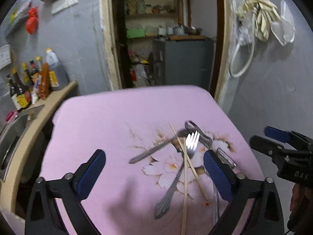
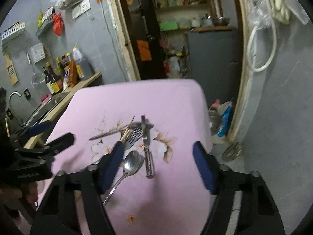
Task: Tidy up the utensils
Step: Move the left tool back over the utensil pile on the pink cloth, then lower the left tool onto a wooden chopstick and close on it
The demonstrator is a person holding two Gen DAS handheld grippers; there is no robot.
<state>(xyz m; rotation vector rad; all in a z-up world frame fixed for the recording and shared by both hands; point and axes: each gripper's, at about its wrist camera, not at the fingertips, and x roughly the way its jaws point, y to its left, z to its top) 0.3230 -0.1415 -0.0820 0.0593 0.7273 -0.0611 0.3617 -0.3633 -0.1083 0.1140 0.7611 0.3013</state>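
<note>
On the pink floral cloth point(image 1: 109, 117) covering the table, your utensils lie in a loose, crossed heap near the printed flowers. A fork point(image 1: 177, 171) with bright tines runs from near-left to far-right, tines at the far end. Two pale chopsticks point(image 1: 184, 176) cross it, running roughly near to far. A dull knife point(image 1: 150, 151) lies more crosswise, its tip to the left. In the right wrist view a spoon point(image 2: 128, 168) rests bowl-far, handle trailing toward you, beside what looks like a peeler point(image 2: 147, 148), though blur makes that uncertain.

Your left gripper point(image 1: 154, 175) stands wide apart above the fork and chopsticks, holding nothing. Your right gripper point(image 2: 158, 168) is also parted, straddling the spoon and peeler, its pads clear of both.
</note>
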